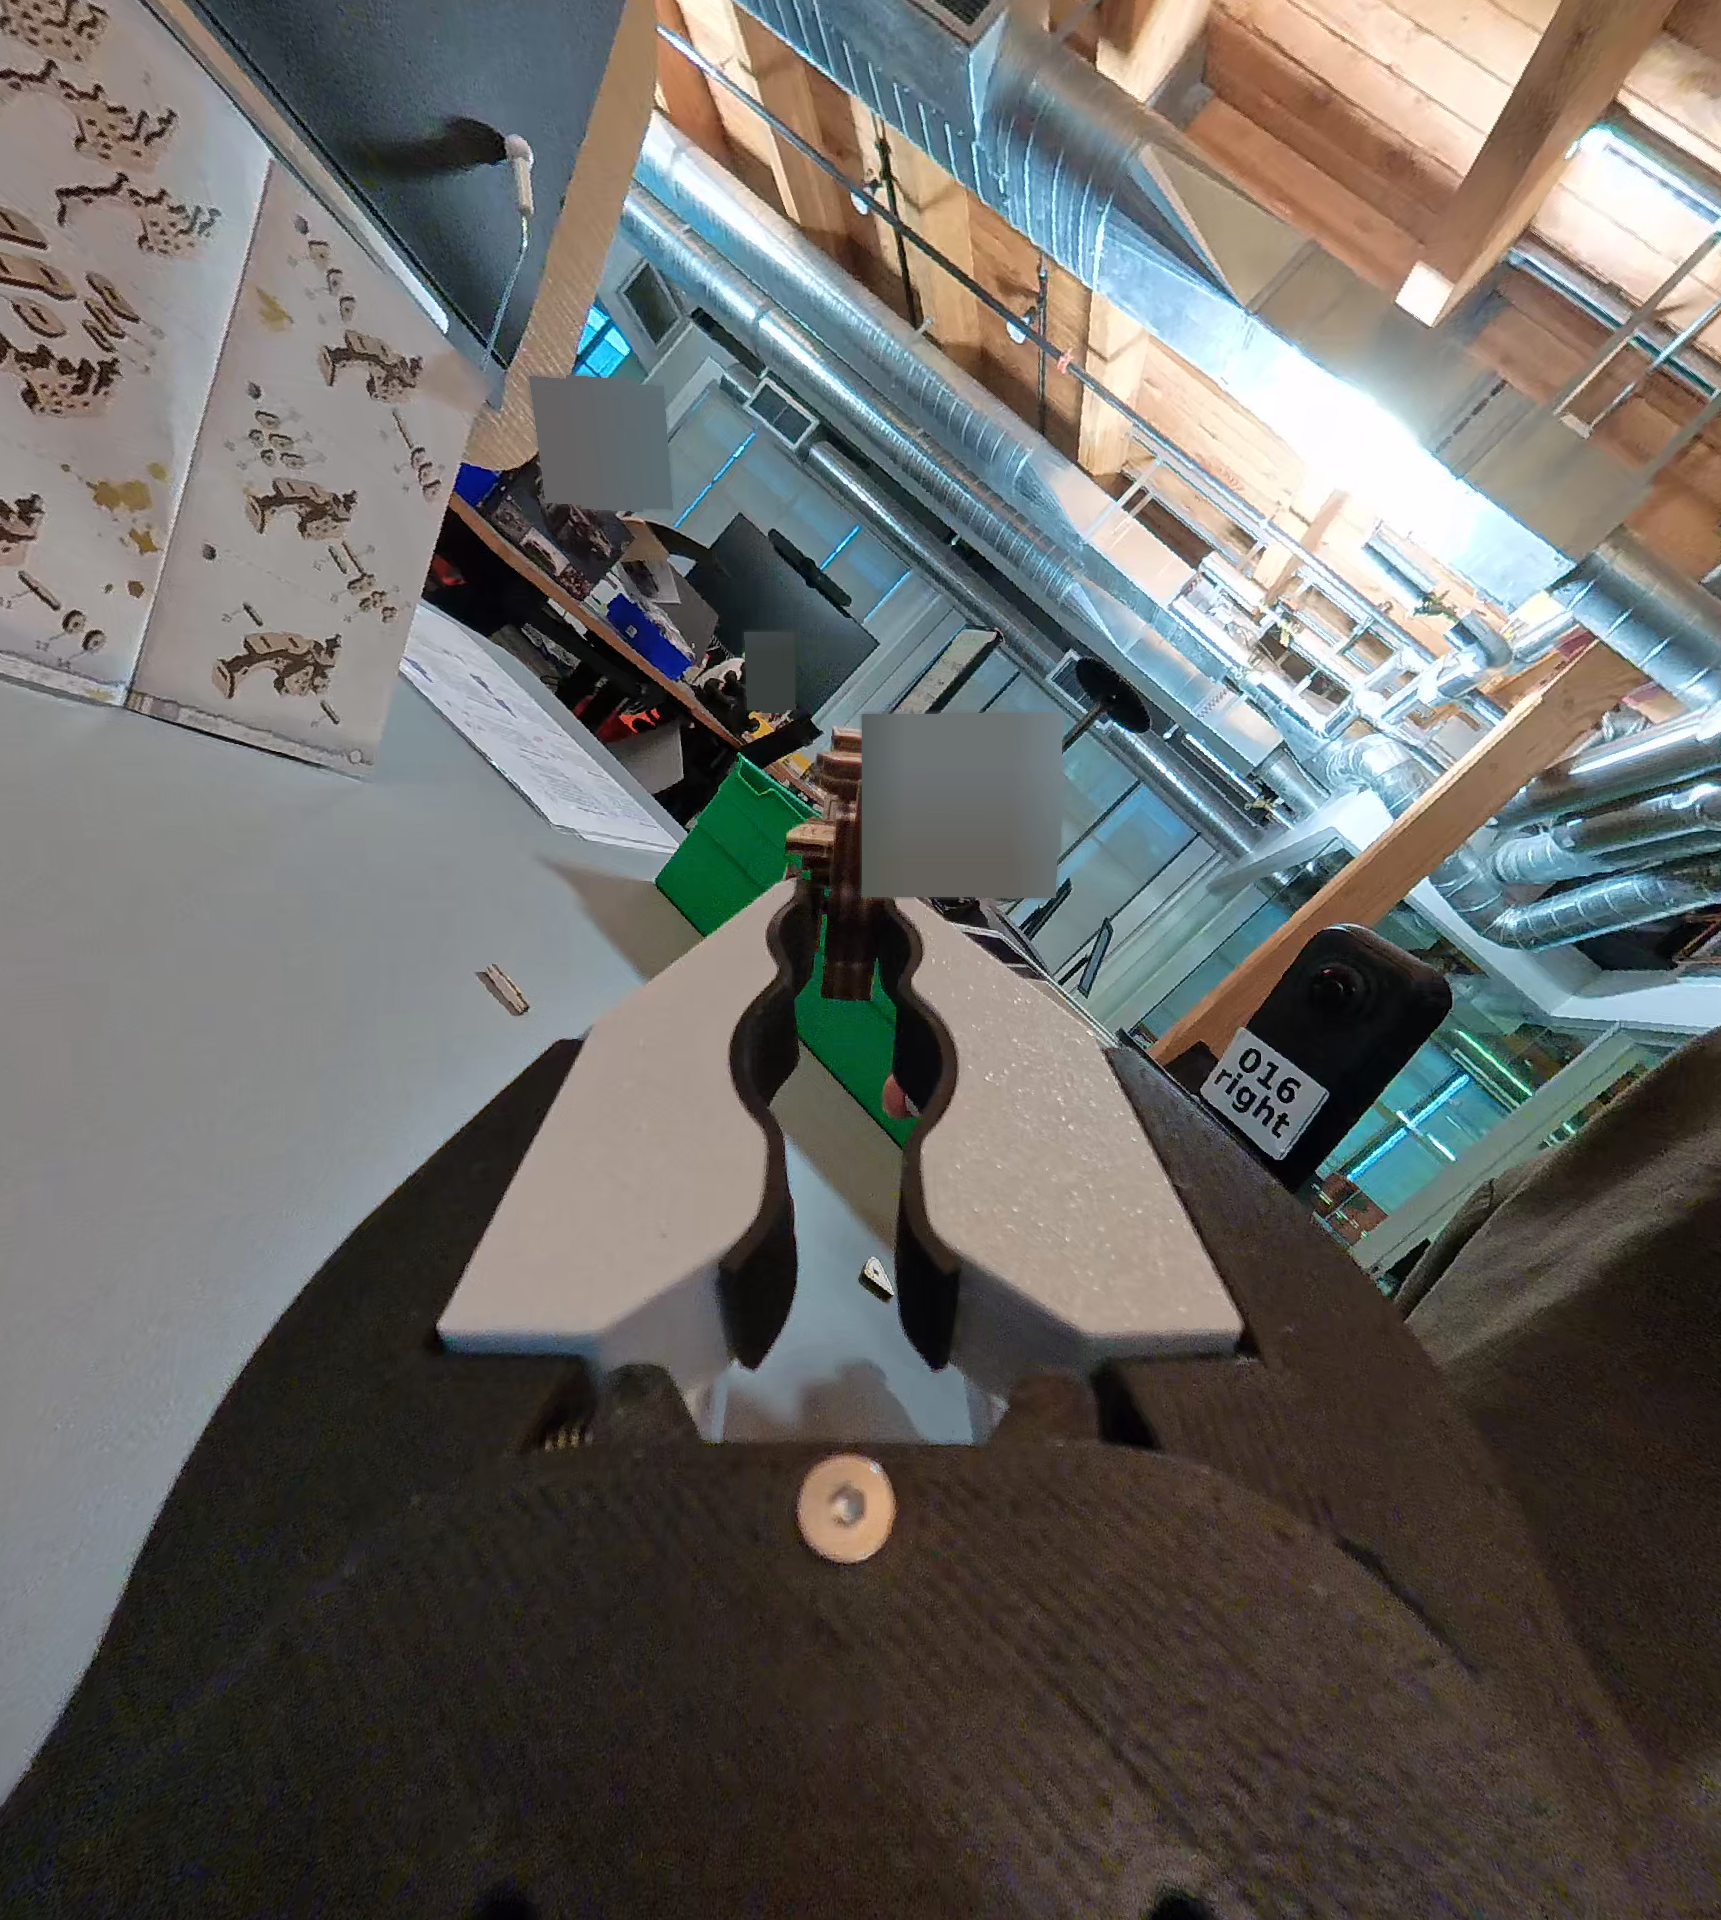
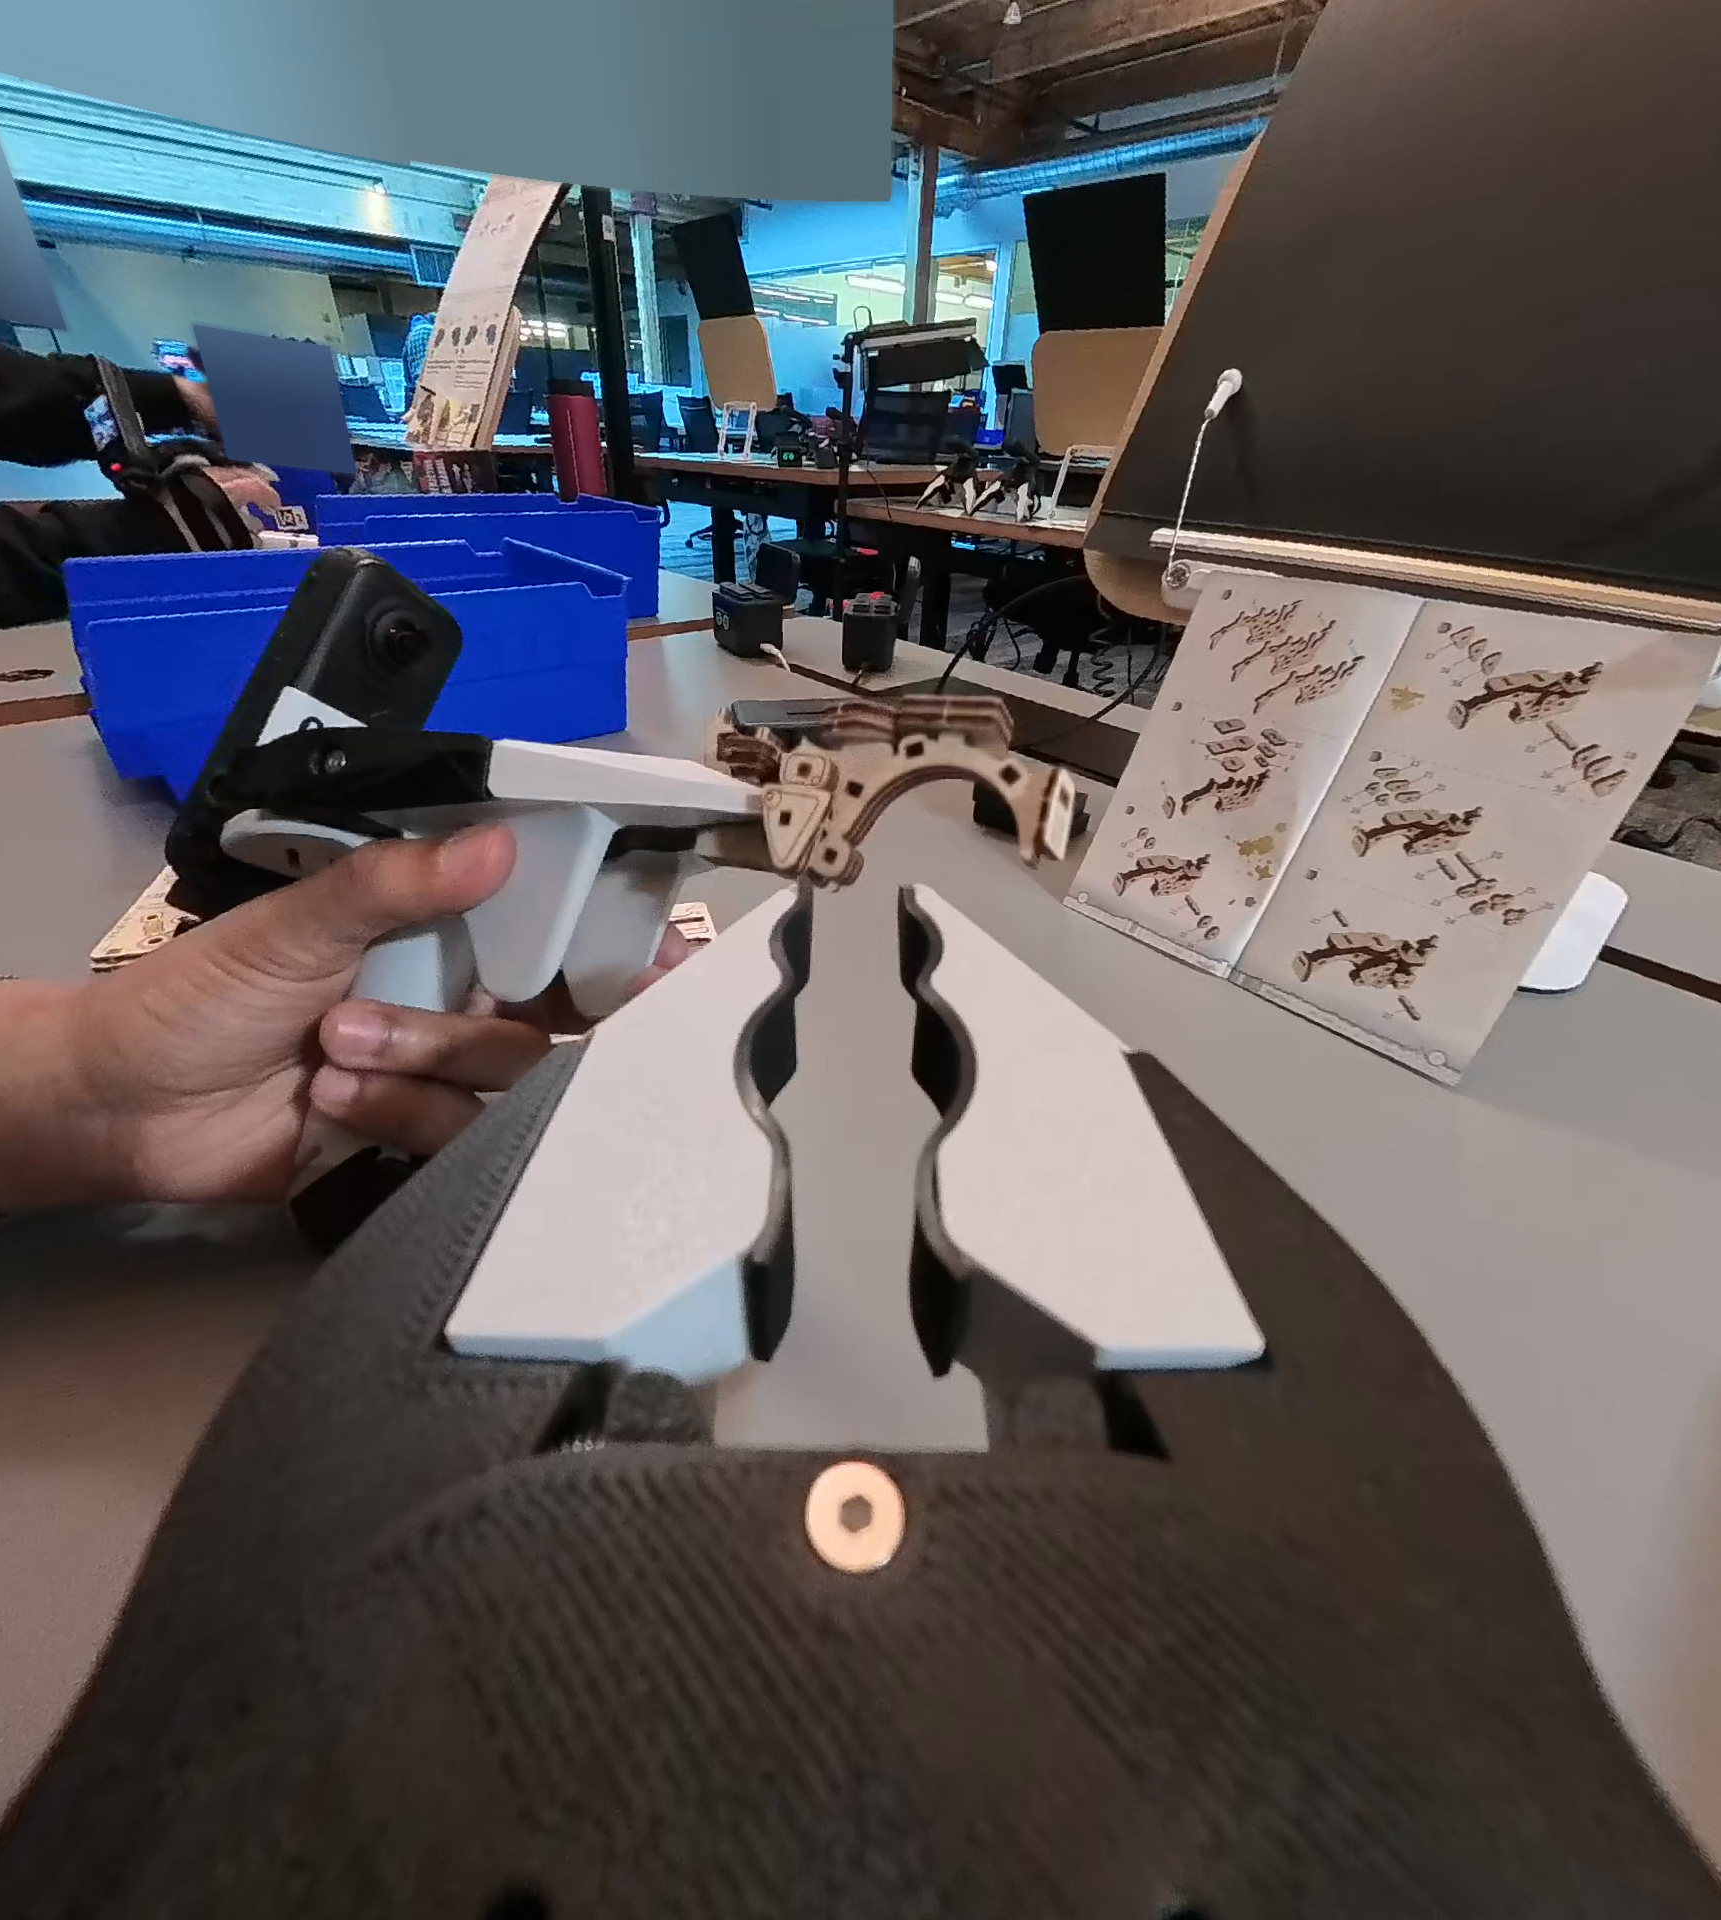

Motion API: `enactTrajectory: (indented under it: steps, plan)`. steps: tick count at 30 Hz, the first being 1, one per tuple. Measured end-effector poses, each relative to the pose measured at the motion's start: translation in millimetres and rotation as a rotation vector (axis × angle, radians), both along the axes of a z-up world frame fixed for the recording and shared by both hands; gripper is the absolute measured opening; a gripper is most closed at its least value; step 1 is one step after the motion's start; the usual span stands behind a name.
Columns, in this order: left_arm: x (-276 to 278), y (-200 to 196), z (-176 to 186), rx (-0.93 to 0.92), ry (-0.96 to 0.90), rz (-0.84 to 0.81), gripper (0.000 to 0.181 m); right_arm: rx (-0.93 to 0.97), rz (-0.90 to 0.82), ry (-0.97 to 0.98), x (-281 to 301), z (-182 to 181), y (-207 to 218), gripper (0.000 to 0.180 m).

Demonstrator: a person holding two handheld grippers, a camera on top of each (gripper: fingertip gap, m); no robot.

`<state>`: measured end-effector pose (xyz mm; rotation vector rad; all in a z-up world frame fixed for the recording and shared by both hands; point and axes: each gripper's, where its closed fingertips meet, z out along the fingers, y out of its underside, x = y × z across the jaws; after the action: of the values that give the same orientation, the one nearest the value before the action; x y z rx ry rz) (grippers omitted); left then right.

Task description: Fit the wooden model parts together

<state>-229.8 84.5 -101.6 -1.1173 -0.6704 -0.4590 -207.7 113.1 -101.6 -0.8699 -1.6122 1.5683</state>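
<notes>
Above the grey table (image 2: 1458,1299), well clear of it, the left gripper (image 2: 747,805) pinches the light, brittle plywood model (image 2: 866,790) at its thicker layered end, while the right gripper (image 2: 851,904) waits spread and empty.

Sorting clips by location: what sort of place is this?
Probably an open workshop or lab: exposed ducts under timber beams, rows of worktables, blue parts bins.
</notes>
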Motion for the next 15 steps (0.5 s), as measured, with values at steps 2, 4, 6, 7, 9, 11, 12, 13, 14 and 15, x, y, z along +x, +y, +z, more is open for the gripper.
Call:
enactTrajectory:
  steps: [2, 4, 6, 7, 9, 11, 12, 13, 14, 15]
  plan:
    - [0.9, 0.3, 1.2, 0.001, 0.008, -0.003, 0.008, -0.003, 0.000, 0.000, 0.0, 0.2, 0.2, 0.015]
    - [1.6, 0.8, 1.4, -0.005, 0.016, -0.002, 0.007, -0.005, 0.000, 0.000, 0.0, 0.4, 0.4, 0.015]
    - [1.8, 1.4, 0.8, -0.012, 0.020, -0.002, 0.007, -0.005, -0.002, 0.001, 0.0, 0.5, 0.9, 0.014]
    - [1.7, 1.5, 0.7, -0.012, 0.021, -0.001, 0.007, -0.006, -0.003, 0.001, -0.2, 0.5, 1.1, 0.014]
    - [1.5, 1.6, 0.3, -0.012, 0.019, -0.003, 0.007, -0.008, -0.003, 0.000, -0.2, 0.6, 1.4, 0.014]
    - [0.9, 1.1, 0.1, -0.010, 0.016, -0.001, 0.007, -0.009, -0.004, 0.001, -0.1, 0.8, 1.8, 0.014]
    - [0.5, 0.9, 0.0, -0.010, 0.014, 0.000, 0.007, -0.008, -0.005, 0.001, -0.1, 0.8, 2.0, 0.013]
    - [0.4, 0.8, 0.0, -0.009, 0.013, -0.001, 0.007, -0.007, -0.006, 0.002, -0.2, 0.8, 2.1, 0.013]
    - [0.3, 0.7, -0.1, -0.009, 0.011, -0.001, 0.007, -0.005, -0.006, 0.002, -0.2, 0.7, 2.2, 0.013]
    - [0.0, 0.5, 0.1, -0.008, 0.011, -0.001, 0.007, -0.004, -0.007, 0.002, -0.2, 0.5, 2.3, 0.013]
